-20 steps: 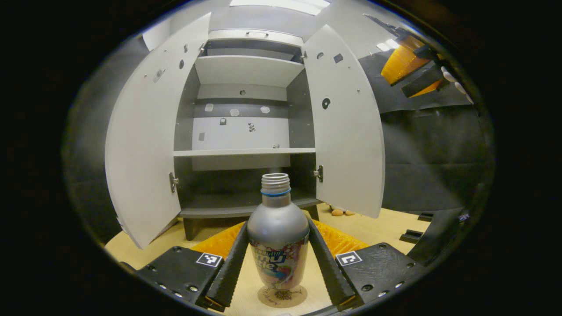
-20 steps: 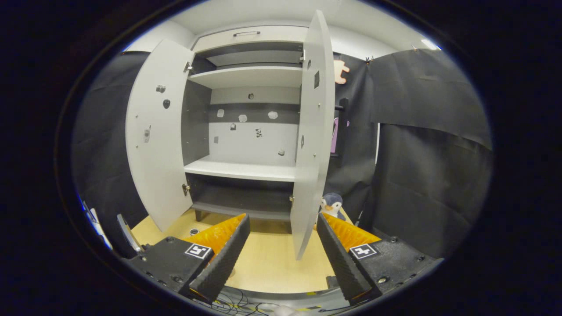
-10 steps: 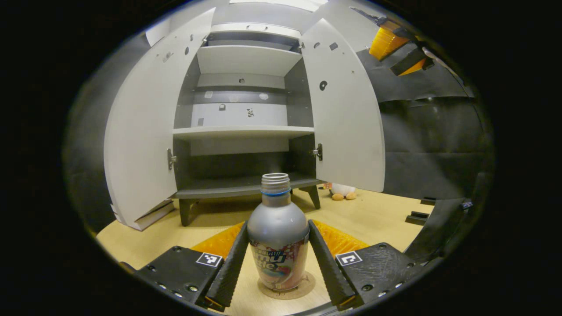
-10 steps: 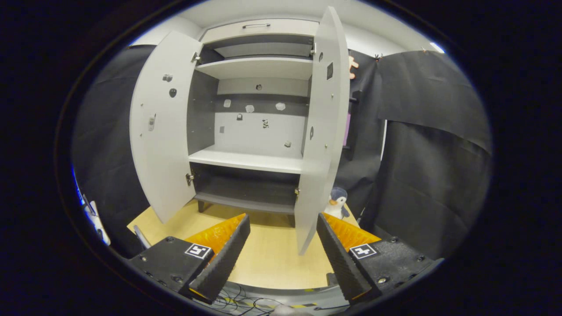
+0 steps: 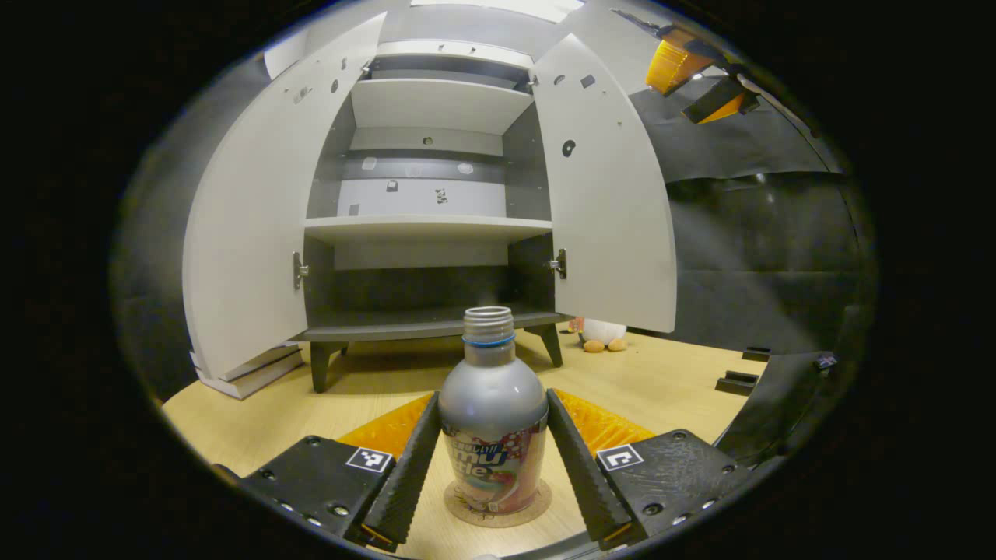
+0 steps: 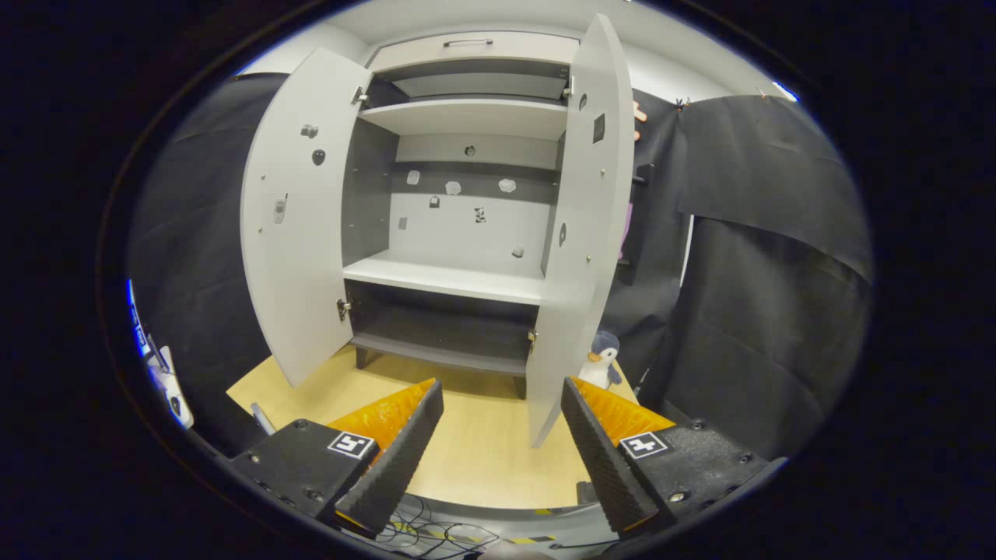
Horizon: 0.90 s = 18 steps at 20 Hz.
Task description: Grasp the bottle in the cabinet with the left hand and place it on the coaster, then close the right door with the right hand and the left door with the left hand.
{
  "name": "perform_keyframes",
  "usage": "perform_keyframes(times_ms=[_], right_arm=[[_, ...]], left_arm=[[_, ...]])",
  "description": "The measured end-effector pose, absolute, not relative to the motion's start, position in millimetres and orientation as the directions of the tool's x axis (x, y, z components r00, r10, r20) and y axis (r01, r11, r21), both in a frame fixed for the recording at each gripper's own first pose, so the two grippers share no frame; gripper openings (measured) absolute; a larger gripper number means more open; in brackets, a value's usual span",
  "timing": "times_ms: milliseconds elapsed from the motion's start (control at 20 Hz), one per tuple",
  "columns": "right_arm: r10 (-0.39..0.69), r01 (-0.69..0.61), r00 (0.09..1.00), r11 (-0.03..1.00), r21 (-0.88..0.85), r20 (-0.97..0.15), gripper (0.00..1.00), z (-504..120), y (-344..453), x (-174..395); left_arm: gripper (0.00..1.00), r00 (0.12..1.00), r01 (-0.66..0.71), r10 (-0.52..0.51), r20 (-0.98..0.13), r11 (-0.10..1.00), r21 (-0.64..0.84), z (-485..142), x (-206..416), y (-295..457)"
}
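Observation:
A silver bottle (image 5: 492, 404) with a colourful label and no cap stands upright on the round cork coaster (image 5: 537, 498) on the wooden table. My left gripper (image 5: 492, 400) is shut on it, one black finger pressing each side. Behind stands the white cabinet, with its left door (image 5: 241, 233) and right door (image 5: 611, 202) both swung wide. In the right gripper view my right gripper (image 6: 501, 386) is open and holds nothing. It faces the edge of the right door (image 6: 583, 233), with the left door (image 6: 299, 225) open beyond. The right gripper (image 5: 692, 74) also hangs high in the left gripper view.
The cabinet shelves (image 5: 424, 227) are bare. A penguin toy (image 6: 601, 362) sits on the table by the cabinet's right leg. White boards (image 5: 249, 372) lie under the left door. Cables (image 6: 436, 533) trail below the table's near edge. Black cloth walls surround the booth.
The left gripper has come down with the bottle, whose base now rests on the coaster. The right gripper has shifted slightly and stays open.

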State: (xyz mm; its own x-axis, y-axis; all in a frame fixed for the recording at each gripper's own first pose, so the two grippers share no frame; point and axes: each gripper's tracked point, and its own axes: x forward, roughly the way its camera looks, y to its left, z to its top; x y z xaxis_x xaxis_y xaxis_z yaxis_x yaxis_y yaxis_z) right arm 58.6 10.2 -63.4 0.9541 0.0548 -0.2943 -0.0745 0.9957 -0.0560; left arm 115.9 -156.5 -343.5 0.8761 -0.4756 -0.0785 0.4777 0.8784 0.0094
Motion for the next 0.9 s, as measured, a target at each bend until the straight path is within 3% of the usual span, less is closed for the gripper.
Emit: perform_keyframes(times_ms=[150,200,300,900], right_arm=[[0.058,-0.079,0.955,0.995,-0.059,-0.292,1.0,-63.7,11.0,55.4],[0.06,-0.08,0.956,0.995,-0.055,-0.288,1.0,-62.8,11.7,54.8],[0.065,-0.081,0.958,0.996,-0.045,-0.28,1.0,-60.8,12.1,53.9],[0.073,-0.065,0.977,0.997,0.048,-0.202,1.0,-51.9,22.8,39.9]], left_arm=[[0.83,0.876,0.481,-0.478,-0.069,0.876,0.031,-332.5,116.8,-153.8],[0.94,0.878,0.478,-0.475,-0.067,0.878,0.037,-327.5,116.9,-153.0],[0.98,0.888,0.459,-0.457,-0.053,0.887,0.042,-313.0,118.0,-147.5],[0.98,0.922,0.377,-0.376,0.091,0.926,0.013,-125.4,106.9,-111.4]])
